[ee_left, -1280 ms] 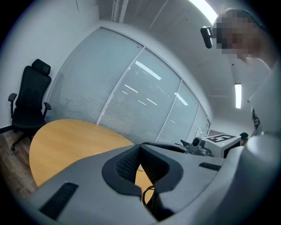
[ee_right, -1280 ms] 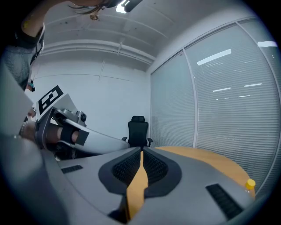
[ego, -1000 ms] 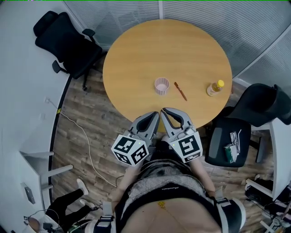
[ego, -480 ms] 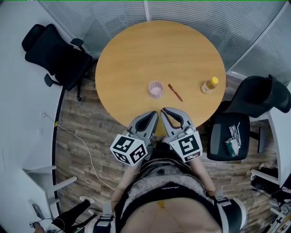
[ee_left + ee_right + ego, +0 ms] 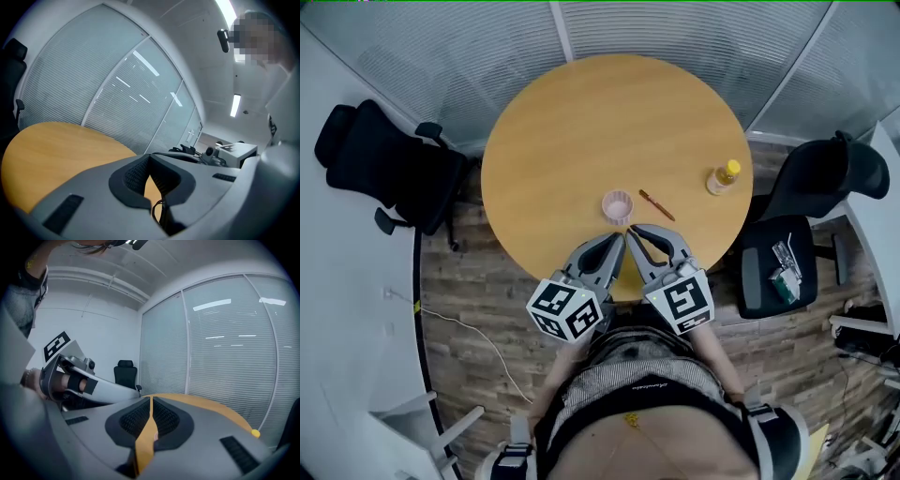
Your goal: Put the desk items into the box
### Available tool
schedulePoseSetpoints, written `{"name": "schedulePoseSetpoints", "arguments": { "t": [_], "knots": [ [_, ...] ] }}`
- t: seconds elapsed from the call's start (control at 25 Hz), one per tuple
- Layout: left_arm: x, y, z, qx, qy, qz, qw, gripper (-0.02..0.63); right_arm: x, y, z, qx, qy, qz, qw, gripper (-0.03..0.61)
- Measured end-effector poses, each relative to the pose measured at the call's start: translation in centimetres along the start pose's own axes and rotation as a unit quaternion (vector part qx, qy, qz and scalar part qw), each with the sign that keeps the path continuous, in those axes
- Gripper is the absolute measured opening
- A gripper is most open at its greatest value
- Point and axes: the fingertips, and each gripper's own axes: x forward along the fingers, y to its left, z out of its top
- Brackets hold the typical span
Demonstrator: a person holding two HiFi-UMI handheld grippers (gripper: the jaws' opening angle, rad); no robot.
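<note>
Chair (image 5: 389,169) beside round table (image 5: 581,122), cup (image 5: 618,205) near pen (image 5: 656,203); bottle (image 5: 723,176) apart

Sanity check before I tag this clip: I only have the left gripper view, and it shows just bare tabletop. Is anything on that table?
Observer: Yes. The head view shows a pink cup, a pen and a yellow-capped bottle on the round table.
Operator: Which one is closest to the grippers?
Observer: The cup. It stands near the table's near edge, just beyond both grippers' tips. The pen lies to its right, apart from it.
Operator: Right gripper holding anything?
Observer: No. In its own view the right gripper has its jaws together with nothing between them.
</note>
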Motion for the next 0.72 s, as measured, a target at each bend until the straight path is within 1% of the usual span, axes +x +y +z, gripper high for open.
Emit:
{"name": "schedulePoseSetpoints", "arguments": {
  "t": [0.24, 0.52, 0.64, 0.72],
  "knots": [
    [0.6, 3.7, 1.8, 0.011, 0.025, -0.036, 0.999, 0.002, 3.5, -0.5, 0.7, 0.01, 0.006, -0.044, 0.999, 0.032],
    [0.3, 7.3, 2.6, 0.002, 0.042, -0.06, 0.9973, 0.002, 7.1, 0.2, 0.8, 0.016, 0.016, -0.07, 0.997, 0.032],
    [0.5, 8.3, 2.7, 0.008, 0.051, -0.074, 0.9959, 0.002, 8.0, 0.3, 0.8, 0.011, 0.017, -0.083, 0.996, 0.032],
    [0.7, 8.8, 2.7, 0.012, 0.06, -0.084, 0.9946, 0.002, 8.5, 0.3, 0.7, 0.017, 0.018, -0.094, 0.995, 0.032]
  ]
}}
